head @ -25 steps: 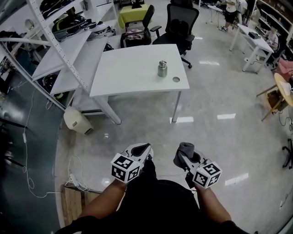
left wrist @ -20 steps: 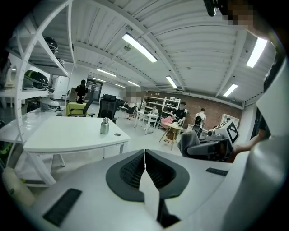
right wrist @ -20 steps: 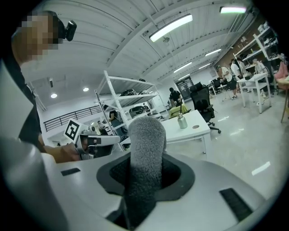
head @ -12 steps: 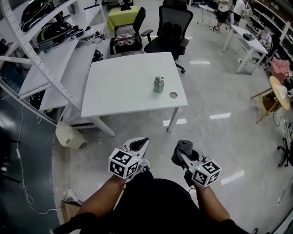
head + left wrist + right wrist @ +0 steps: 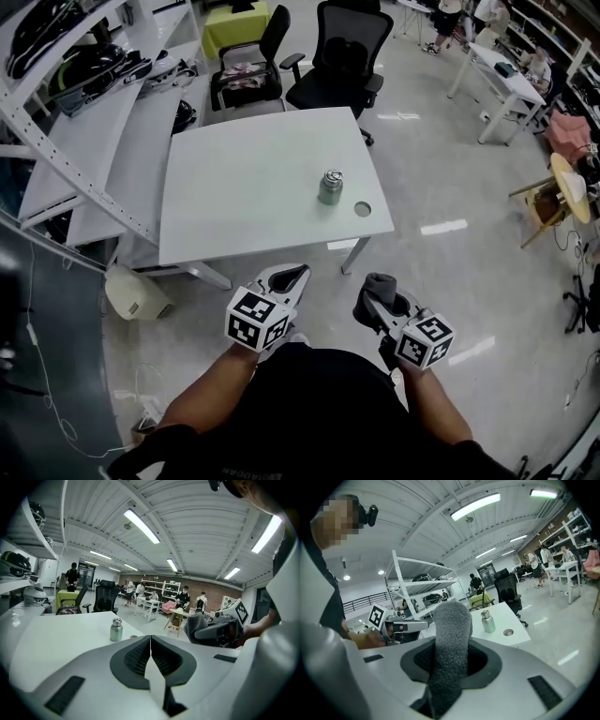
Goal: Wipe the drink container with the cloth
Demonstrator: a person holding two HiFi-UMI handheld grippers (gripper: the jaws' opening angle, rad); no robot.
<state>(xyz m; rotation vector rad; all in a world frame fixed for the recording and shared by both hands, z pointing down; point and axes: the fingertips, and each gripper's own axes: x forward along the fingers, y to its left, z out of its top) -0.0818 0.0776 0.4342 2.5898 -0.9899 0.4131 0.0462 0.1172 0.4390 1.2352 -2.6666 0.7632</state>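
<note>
We hold our left claw (image 5: 292,274) clenched, its two jaws pressed flat together with nothing between them. Our right claw (image 5: 377,302) is clamped on the grey cloth (image 5: 379,285), and the cloth's fuzzy rolled end stands up past the jaw tips. The two claws hang side by side, a little apart, over the glossy floor. They are close in front of our body and short of the near edge of the white worktop (image 5: 244,178).

The metal drink container (image 5: 331,187) stands upright on that worktop, well ahead of both claws and roughly in line with the gap between them. Neither claw touches it. A small round hole (image 5: 362,209) in the worktop lies just beside the container, on the side toward the right claw. A black office chair (image 5: 339,56) stands beyond the worktop, on the side far from the claws.
</note>
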